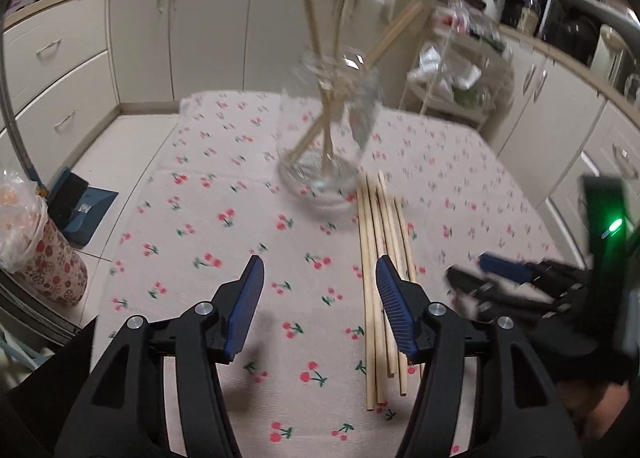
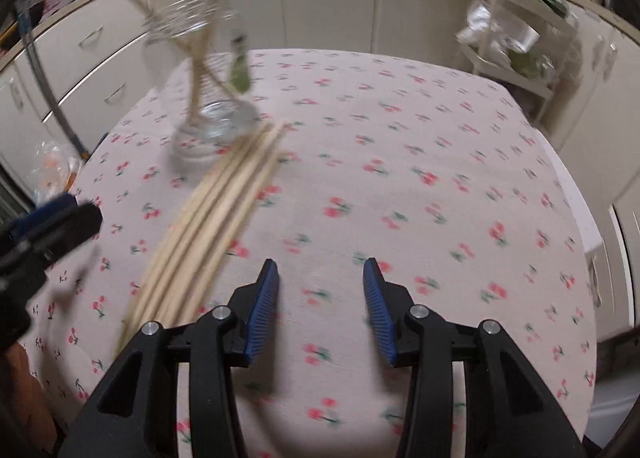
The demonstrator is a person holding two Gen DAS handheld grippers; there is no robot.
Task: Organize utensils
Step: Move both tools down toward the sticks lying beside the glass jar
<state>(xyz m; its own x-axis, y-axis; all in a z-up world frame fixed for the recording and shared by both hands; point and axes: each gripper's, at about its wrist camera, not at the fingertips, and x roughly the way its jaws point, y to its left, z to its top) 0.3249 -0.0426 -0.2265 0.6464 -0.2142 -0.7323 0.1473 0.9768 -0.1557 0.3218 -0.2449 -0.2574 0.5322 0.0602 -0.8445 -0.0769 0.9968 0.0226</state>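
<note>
While both the left gripper (image 1: pixel 320 274) and right gripper (image 2: pixel 318 272) hang spread and empty, five slim wooden chopsticks (image 1: pixel 382 258) lie bundled on cherry-print cloth (image 1: pixel 224 242) beside a clear glass jar (image 1: pixel 328 129) holding more.

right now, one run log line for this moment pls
left gripper: open, empty | right gripper: open, empty | loose chopsticks: flat on tablecloth beside glass jar | jar: holds chopsticks

Cherry-print tablecloth (image 1: pixel 224 217); glass jar (image 1: pixel 320 161); loose chopsticks (image 1: pixel 380 258)
</note>
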